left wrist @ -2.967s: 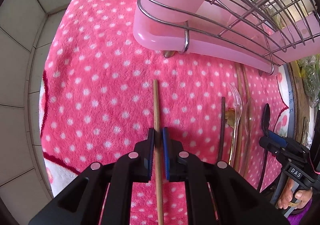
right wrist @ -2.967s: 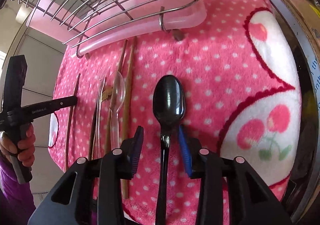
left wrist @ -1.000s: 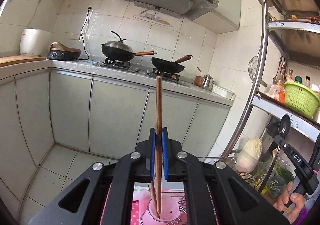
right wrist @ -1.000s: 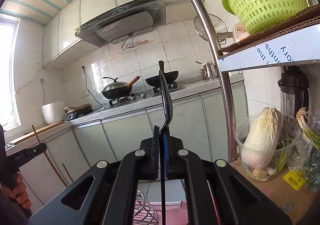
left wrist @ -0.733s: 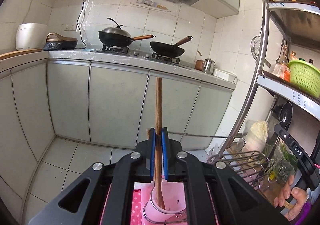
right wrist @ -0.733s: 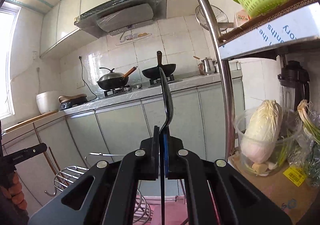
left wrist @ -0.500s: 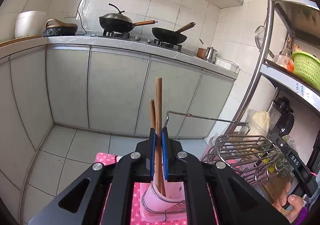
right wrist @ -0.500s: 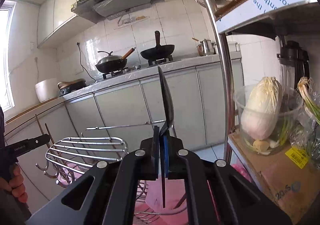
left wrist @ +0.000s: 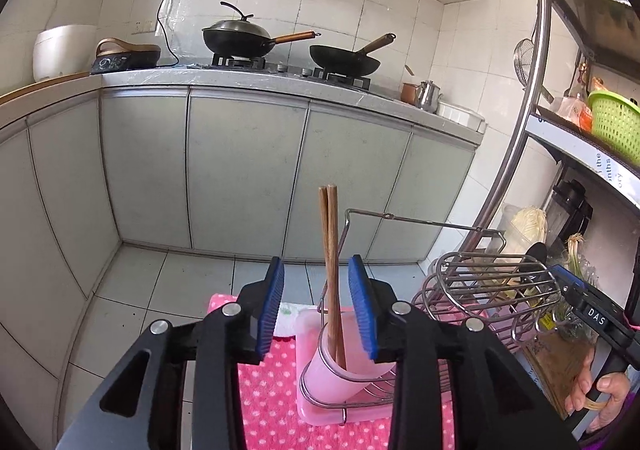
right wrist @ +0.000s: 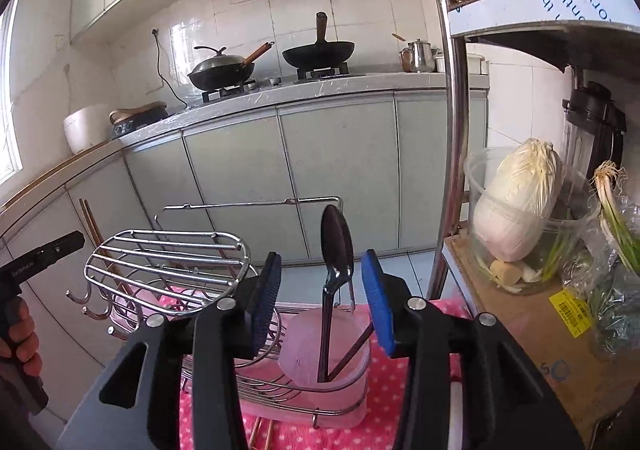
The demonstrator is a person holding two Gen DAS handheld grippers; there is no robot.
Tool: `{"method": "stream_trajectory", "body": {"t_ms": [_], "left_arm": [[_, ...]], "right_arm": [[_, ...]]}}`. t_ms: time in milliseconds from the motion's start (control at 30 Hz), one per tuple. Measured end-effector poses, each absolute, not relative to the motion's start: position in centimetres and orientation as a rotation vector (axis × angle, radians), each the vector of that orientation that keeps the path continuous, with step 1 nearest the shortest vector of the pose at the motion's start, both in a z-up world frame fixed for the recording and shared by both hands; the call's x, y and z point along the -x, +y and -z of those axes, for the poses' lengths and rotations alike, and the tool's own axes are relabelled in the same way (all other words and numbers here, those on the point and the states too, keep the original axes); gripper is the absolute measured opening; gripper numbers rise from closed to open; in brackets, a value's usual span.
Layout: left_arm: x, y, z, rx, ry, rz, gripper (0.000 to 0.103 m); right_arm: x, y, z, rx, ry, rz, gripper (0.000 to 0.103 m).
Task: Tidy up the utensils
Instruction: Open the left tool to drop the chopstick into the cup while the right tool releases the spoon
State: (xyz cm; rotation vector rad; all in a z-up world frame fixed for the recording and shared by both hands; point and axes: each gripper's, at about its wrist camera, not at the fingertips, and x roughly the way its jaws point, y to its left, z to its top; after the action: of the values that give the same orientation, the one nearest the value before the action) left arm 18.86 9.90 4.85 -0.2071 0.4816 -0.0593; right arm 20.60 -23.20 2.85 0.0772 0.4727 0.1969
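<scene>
- Since the earlier frames, both grippers have come down over the rack, and their jaws have just been opening.
- Left gripper [left wrist: 316, 306]: released; two wooden chopsticks [left wrist: 330, 250] stand free between its pads, in the pink cup [left wrist: 340, 374] just ahead.
- Right gripper [right wrist: 322, 302]: released; the black spoon [right wrist: 336, 250] stands upright between its pads, bowl up, in the pink holder [right wrist: 304, 358] ahead.
- Wire rack [right wrist: 168, 266]: left of the right gripper.
- Kitchen cabinets [left wrist: 240, 170] stand beyond.
</scene>
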Motion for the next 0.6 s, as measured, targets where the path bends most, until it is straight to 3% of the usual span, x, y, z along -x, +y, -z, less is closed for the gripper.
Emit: {"method": "stream_trajectory", "body": {"t_ms": [100,600], "left_arm": [[-18.2,10.2,-4.9,0.221,0.489,0.059,0.033],[-11.4,9.5,-0.2,0.274,0.616,0.018,0.033]], "right_arm": [[-20.1,-22.9,-3.4,-0.035,0.487,-0.186,0.05],[-12.4,-21.4,-1.2,-0.02,0.561,-0.214,0.05]]}}
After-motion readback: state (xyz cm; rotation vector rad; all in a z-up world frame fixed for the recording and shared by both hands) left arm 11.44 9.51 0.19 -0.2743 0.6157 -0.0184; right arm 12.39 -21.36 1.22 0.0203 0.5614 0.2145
